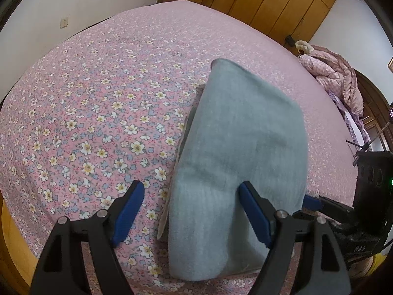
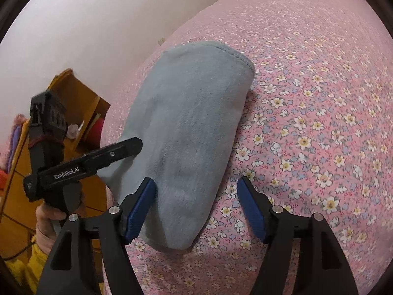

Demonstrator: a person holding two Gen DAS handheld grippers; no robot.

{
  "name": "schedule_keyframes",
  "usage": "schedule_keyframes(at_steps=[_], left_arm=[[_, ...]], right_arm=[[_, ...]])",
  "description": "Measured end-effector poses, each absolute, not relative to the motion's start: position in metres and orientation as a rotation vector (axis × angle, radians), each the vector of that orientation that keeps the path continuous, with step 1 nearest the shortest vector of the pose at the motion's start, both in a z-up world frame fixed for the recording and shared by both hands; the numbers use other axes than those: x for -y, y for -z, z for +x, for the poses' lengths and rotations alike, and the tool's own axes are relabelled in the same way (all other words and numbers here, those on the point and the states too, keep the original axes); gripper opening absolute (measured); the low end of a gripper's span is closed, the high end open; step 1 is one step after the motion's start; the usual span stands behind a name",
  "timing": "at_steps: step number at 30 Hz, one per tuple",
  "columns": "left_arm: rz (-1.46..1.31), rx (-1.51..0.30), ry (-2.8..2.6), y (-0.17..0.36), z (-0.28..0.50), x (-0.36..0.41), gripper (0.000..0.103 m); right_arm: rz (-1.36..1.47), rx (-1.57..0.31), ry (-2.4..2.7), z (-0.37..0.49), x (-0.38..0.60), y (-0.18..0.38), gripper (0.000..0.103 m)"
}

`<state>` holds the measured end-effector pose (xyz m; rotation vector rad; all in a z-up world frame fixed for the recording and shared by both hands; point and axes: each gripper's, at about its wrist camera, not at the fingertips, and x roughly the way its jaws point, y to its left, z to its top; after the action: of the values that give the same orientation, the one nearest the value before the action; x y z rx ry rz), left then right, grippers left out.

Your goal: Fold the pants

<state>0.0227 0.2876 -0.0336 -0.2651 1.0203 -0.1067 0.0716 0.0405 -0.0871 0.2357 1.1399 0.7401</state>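
Observation:
The grey-blue pants [image 1: 245, 135] lie folded into a long thick bundle on the pink flowered bed sheet [image 1: 98, 98], running away from me. My left gripper [image 1: 191, 185] is open over the bundle's near end. Its left pad hangs over the sheet and its right pad rests on the cloth without pinching it. In the right wrist view the pants [image 2: 191, 113] sit between the open jaws of my right gripper [image 2: 196, 180], left pad at the cloth's edge, right pad over the sheet [image 2: 319, 98]. The left gripper [image 2: 118, 152] shows there too, held by a hand [image 2: 49, 218].
A crumpled pink quilt [image 1: 336, 73] lies at the bed's far right edge. Wooden wardrobes [image 1: 270, 0] line the back wall. A wooden bedside shelf [image 2: 81, 103] stands left of the bed. The bed's near edge runs just below both grippers.

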Motion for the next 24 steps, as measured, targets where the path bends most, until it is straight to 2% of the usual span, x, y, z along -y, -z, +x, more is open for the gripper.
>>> schedule_keyframes(at_steps=[11, 16, 24], left_arm=[[-0.244, -1.01, 0.117, 0.03, 0.022, -0.281, 0.082], [-0.248, -1.003, 0.156, 0.028, 0.024, -0.275, 0.068], [-0.292, -1.011, 0.172, 0.032, 0.028, -0.273, 0.067]], right_arm=[[0.218, -1.134, -0.704, 0.073, -0.038, 0.085, 0.067], [0.203, -1.121, -0.736, 0.075, -0.054, 0.086, 0.067], [0.275, -1.132, -0.737, 0.078, -0.036, 0.089, 0.061]])
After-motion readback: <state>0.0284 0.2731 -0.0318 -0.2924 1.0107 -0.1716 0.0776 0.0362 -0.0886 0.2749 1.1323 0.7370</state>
